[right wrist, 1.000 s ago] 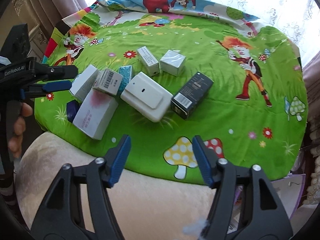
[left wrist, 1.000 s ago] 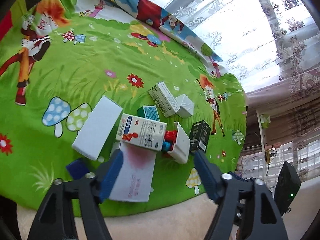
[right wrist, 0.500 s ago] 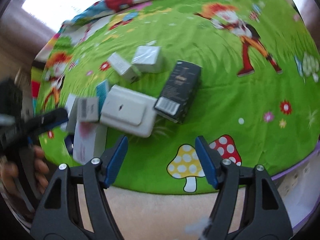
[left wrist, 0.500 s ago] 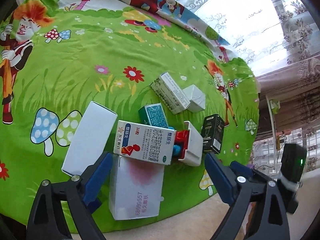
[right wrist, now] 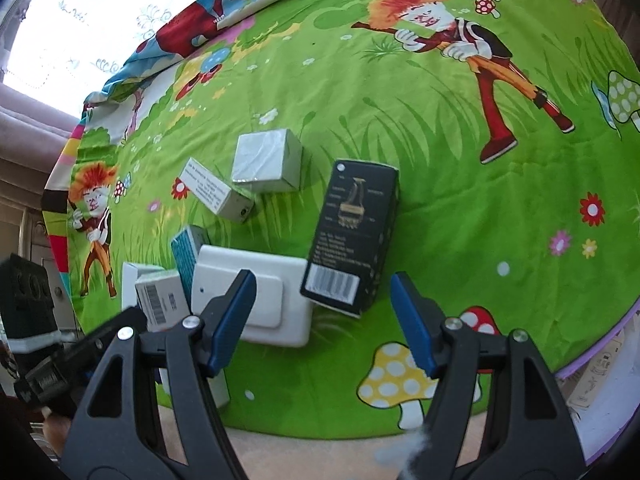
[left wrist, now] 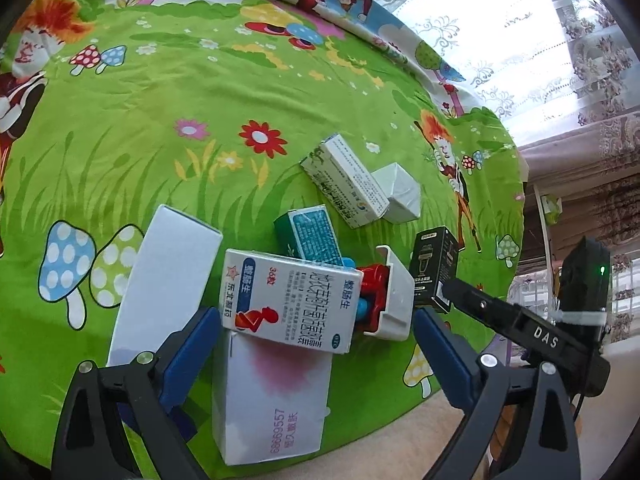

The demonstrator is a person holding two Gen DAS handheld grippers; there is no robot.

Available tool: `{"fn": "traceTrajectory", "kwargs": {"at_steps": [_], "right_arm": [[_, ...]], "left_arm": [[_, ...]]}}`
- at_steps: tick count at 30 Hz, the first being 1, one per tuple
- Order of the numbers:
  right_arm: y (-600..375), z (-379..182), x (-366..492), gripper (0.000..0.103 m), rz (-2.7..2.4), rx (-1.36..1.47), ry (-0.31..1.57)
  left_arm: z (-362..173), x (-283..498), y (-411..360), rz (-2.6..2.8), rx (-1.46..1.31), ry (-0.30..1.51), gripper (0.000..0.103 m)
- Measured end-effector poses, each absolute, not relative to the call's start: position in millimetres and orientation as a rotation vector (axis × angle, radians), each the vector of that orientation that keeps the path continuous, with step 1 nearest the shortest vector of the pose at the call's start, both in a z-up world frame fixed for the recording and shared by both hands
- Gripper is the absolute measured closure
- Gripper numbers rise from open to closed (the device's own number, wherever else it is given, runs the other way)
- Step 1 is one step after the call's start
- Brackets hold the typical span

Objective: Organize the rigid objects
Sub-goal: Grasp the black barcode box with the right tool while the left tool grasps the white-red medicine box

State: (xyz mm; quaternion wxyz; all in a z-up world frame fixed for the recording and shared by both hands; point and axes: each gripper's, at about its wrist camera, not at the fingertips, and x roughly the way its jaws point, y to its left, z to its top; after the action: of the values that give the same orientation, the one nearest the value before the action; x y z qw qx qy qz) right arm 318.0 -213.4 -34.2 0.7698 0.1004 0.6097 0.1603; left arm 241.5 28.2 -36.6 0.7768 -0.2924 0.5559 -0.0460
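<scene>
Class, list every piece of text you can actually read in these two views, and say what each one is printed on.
"68669557": on the pink-blotched white box.
"DAS": on the right tool's black body.
Chinese print on the medicine box: legible, appears upside down.
Black box: barcode and print too small to read.
Long white box: too small.

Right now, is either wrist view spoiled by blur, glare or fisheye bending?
Left wrist view: sharp, print on the medicine box readable; window blown out white; edges bent. Right wrist view: slightly soft, text on the black box smeared; window corner overexposed; strong edge curvature.
</scene>
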Motion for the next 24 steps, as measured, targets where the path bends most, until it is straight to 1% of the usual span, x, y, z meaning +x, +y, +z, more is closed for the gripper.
{"fn": "traceTrajectory", "kwargs": {"at_steps": [5,6,7,8,9,10,11,13,15,17,21,22,24], "right_arm": [[-206.1,-42.8,328.0,0.031,0.325,0.207,1.312],[-204.9,-45.6,329.0,0.033,0.321,0.199,1.313],[-204.1,-47.7,329.7,0.038,0.315,0.187,1.314],[-203.2,-50.1,330.2,0.042,0.304,0.166,1.314],[-203.3,-51.5,330.4,0.052,0.3,0.153,1.314],[-203.6,-52.8,330.4,0.057,0.299,0.142,1.314],[-205.5,-53.2,329.9,0.057,0.304,0.149,1.308],[-208.4,-51.2,328.9,0.057,0.3,0.154,1.288],[-210.1,-47.7,327.2,0.057,0.3,0.147,1.268],[-211.7,-43.5,324.8,0.057,0.305,0.146,1.251],[-212.1,-35.7,318.5,0.057,0.315,0.134,1.22],[-212.3,-33.7,316.5,0.057,0.317,0.129,1.212],[-213.7,-28.4,311.4,0.057,0.316,0.114,1.189]], "left_arm": [[-36.4,244.0,27.7,-0.1,-0.616,1.188,0.005],[-36.4,244.3,27.2,-0.099,-0.611,1.187,0.006],[-36.2,244.2,26.8,-0.096,-0.603,1.186,0.009],[-35.7,244.2,26.2,-0.092,-0.59,1.184,0.014],[-35.7,244.0,25.9,-0.088,-0.581,1.183,0.018],[-36.2,244.0,25.7,-0.087,-0.578,1.185,0.024],[-36.8,243.9,25.8,-0.091,-0.582,1.186,0.03],[-38.5,243.9,25.3,-0.095,-0.58,1.19,0.037],[-38.4,242.3,25.5,-0.095,-0.575,1.184,0.038],[-36.4,241.6,25.5,-0.096,-0.573,1.174,0.042],[-34.8,240.9,25.6,-0.093,-0.576,1.171,0.044],[-35.1,240.9,26.6,-0.084,-0.583,1.17,0.044],[-36.3,240.8,29.9,-0.065,-0.608,1.176,0.039]]}}
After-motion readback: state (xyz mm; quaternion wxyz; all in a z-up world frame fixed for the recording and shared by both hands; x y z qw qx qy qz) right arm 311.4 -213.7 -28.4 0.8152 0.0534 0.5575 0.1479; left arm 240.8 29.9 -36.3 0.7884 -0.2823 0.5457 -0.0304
